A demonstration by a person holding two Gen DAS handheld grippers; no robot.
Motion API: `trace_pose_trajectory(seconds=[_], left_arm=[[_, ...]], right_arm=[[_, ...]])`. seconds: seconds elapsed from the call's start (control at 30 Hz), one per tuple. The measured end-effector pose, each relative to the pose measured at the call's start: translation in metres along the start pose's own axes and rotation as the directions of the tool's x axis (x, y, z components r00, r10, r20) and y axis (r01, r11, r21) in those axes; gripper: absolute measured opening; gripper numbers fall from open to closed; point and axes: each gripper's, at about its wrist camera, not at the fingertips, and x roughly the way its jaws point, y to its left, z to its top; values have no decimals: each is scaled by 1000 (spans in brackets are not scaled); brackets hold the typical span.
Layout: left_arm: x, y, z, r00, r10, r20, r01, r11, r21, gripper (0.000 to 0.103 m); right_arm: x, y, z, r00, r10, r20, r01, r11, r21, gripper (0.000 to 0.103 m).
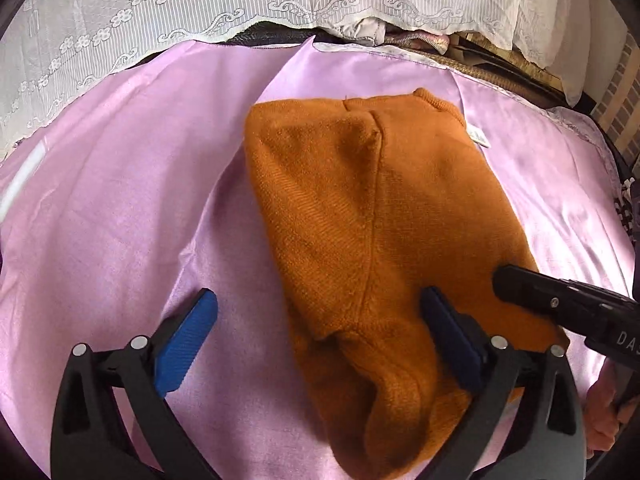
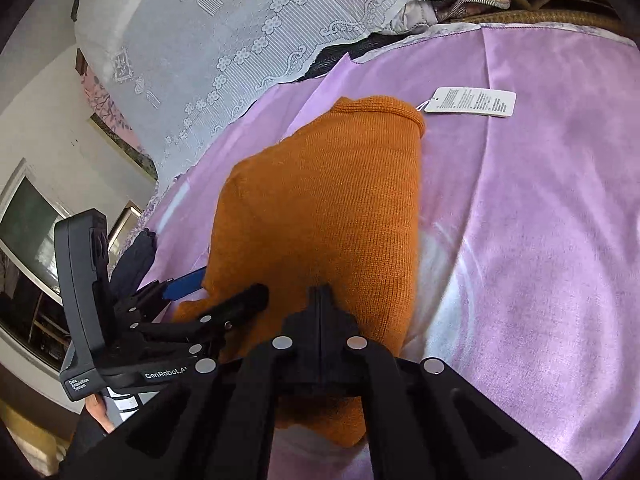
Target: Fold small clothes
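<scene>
The orange sweater [image 1: 372,216] lies partly folded on the purple sheet [image 1: 120,200] — our left claw [image 1: 320,344] gapes over its near end, our right claw [image 2: 320,296] sits pinched together on the knit — next we judge a regrip and another fold.

A lilac satin sheet [image 1: 120,200] covers the work surface, creased in long soft folds, with a paler patterned border [image 2: 452,32] along its far edge. Behind it hangs a white lace cloth [image 1: 168,4] with flower motifs and a scalloped hem, draped over a pile of bundled fabrics [image 2: 472,0] and what looks like woven matting. Off to the side stand a cream wall [image 2: 48,128] and a dark framed window [image 2: 28,232].
</scene>
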Motion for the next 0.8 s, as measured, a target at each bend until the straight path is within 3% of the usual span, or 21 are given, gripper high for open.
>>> trace_pose_trajectory(seconds=[0.27, 0.5, 0.67, 0.73, 0.8], left_arm=[[-8, 0, -8, 1000, 10, 11, -10, 1000, -20, 99], [-18, -10, -16, 995, 78, 55, -79, 997, 13, 99], [-24, -10, -21, 994, 86, 66, -86, 996, 1, 99], [-28, -11, -24, 993, 93, 76, -94, 996, 1, 99], [-33, -11, -27, 992, 95, 86, -95, 995, -1, 99]], right_arm=[[-17, -1, -25, 999, -9, 34, 9, 1000, -6, 0], [-27, 2, -34, 998, 1, 67, 2, 999, -36, 2], [-36, -1, -38, 996, 9, 88, -7, 1000, -29, 4], [-40, 2, -41, 995, -10, 98, 14, 999, -42, 6], [-47, 8, -46, 993, -23, 114, 31, 997, -72, 22]])
